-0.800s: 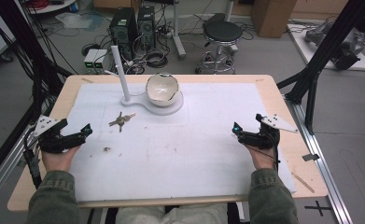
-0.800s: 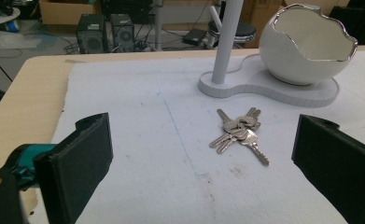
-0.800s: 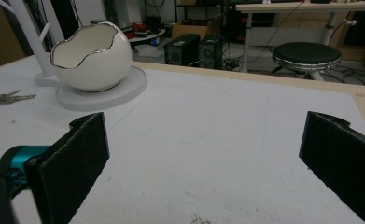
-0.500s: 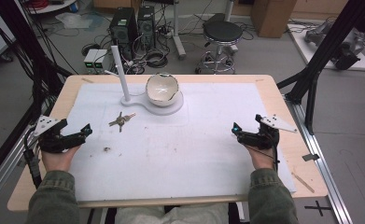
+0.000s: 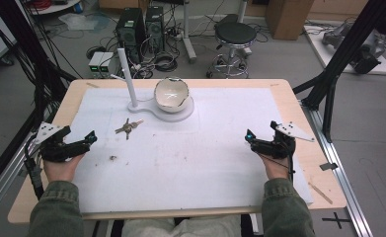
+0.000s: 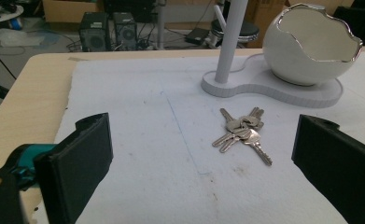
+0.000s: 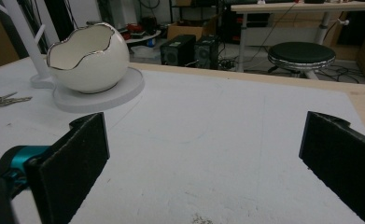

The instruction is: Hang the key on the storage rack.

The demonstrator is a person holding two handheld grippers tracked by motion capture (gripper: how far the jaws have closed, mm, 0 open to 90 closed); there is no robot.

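A bunch of silver keys (image 5: 128, 128) (image 6: 242, 133) lies flat on the white mat, in front of a white stand. The stand (image 5: 173, 111) carries an upright post (image 5: 127, 76) and a white eggshell-shaped bowl (image 5: 171, 94) (image 6: 311, 44) (image 7: 87, 58) with a silver rim. My left gripper (image 5: 91, 138) (image 6: 203, 179) rests at the mat's left edge, open and empty, pointing toward the keys. At the right side of the mat my right gripper (image 5: 249, 138) (image 7: 203, 163) sits open with nothing between its jaws, facing the bowl from afar.
A small dark speck (image 5: 113, 158) lies on the mat near the left hand. The wooden table (image 5: 299, 106) shows as a rim around the white mat (image 5: 205, 148). Black frame struts (image 5: 338, 64) flank both sides; a stool and computers stand behind.
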